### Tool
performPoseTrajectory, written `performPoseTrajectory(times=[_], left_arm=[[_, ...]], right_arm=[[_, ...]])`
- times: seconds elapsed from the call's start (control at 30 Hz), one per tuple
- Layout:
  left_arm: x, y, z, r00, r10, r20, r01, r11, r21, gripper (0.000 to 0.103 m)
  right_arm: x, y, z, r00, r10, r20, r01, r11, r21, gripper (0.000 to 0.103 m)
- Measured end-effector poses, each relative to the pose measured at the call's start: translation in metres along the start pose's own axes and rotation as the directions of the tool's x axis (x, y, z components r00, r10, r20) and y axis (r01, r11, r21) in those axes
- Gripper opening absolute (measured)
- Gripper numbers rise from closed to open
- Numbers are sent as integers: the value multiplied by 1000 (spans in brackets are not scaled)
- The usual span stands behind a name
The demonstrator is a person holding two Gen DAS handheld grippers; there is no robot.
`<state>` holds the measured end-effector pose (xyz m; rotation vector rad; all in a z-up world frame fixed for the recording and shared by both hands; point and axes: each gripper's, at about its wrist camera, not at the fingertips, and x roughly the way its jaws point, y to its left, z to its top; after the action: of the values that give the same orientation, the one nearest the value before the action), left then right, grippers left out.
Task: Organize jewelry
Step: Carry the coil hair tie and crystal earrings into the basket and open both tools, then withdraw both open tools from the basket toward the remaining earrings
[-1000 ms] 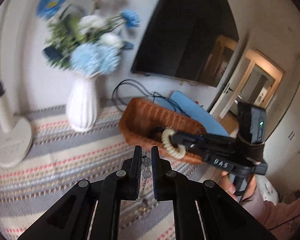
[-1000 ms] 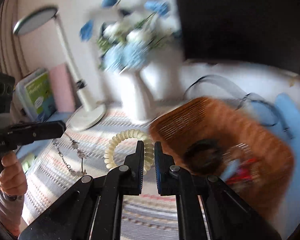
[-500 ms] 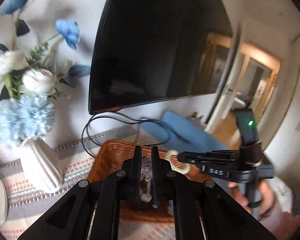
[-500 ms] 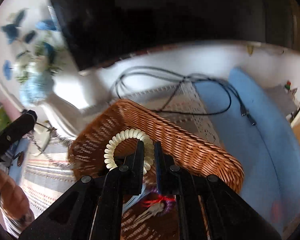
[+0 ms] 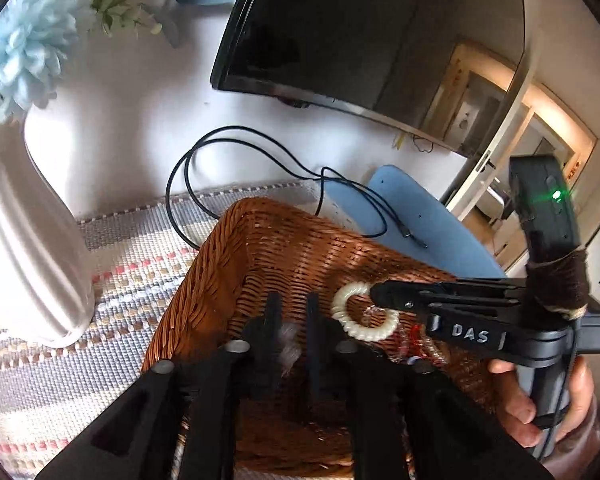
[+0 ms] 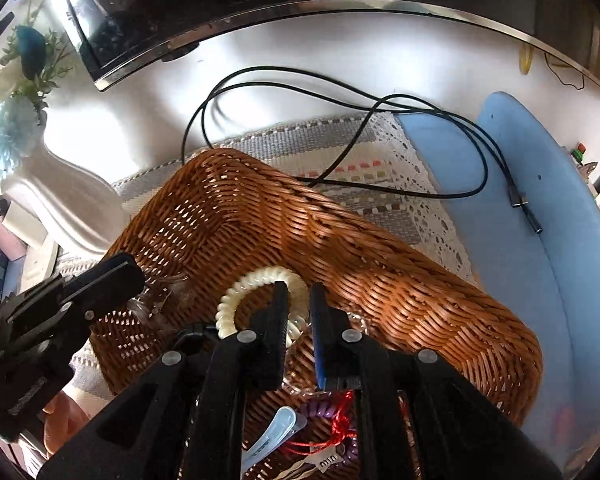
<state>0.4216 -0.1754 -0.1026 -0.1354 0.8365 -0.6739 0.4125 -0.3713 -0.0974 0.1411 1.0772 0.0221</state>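
Observation:
A brown wicker basket (image 5: 284, 248) (image 6: 340, 232) sits on a striped mat. My left gripper (image 5: 290, 308) is over the basket's inside, jaws slightly apart; a blurred bead necklace (image 5: 288, 344) shows between them. In the right wrist view the left gripper (image 6: 132, 276) has the necklace (image 6: 160, 300) hanging just below its tip. My right gripper (image 6: 298, 300) (image 5: 376, 294) is above the basket, jaws slightly parted, with a cream spiral hair tie (image 6: 256, 284) (image 5: 360, 320) still around the left finger.
A white vase (image 5: 24, 240) (image 6: 68, 200) with blue flowers stands left of the basket. A black cable (image 6: 340, 120) and a blue pad (image 6: 520, 220) lie behind. A dark screen (image 5: 360, 32) hangs on the wall. A purple coil, red string and clips (image 6: 324, 428) lie in the basket.
Both grippers have moved forward and down over the basket. Both pairs of jaws have opened a little. The necklace and the hair tie now hang inside the basket.

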Motion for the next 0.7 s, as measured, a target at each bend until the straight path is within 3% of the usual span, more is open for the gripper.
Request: performPoseTrajectory(times=[0.07, 0.13, 0.23, 0.3, 0.37, 0.5, 0.6, 0.7], left_arm=[[-13, -1, 3, 999, -11, 40, 12, 1000, -22, 58], [-34, -9, 3, 996, 4, 87, -4, 1000, -1, 59], [-58, -24, -7, 996, 57, 73, -63, 994, 93, 59], [-78, -25, -18, 994, 81, 73, -89, 990, 106, 59], [-101, -24, -33, 995, 63, 72, -70, 993, 98, 59], [-152, -17, -71, 986, 123, 112, -136, 984, 112, 58], [-180, -1, -99, 987, 102, 125, -110, 992, 59, 59], [-190, 16, -125, 992, 63, 107, -63, 998, -9, 58]], right_arm=[[-6, -3, -4, 1000, -4, 4, 4, 1000, 2, 15], [-17, -4, -10, 999, -22, 23, 22, 1000, 1, 15], [-38, -4, -29, 997, -39, 67, 39, 999, -1, 18], [-50, 1, -45, 996, -14, 85, 14, 1000, -1, 20], [-63, 10, -61, 995, 28, 95, -28, 1000, -5, 20], [-91, 38, -93, 987, 55, 149, -45, 997, -70, 21], [-104, 61, -122, 980, 98, 171, -78, 990, -120, 27], [-99, 80, -143, 981, 137, 137, -117, 983, -144, 28]])
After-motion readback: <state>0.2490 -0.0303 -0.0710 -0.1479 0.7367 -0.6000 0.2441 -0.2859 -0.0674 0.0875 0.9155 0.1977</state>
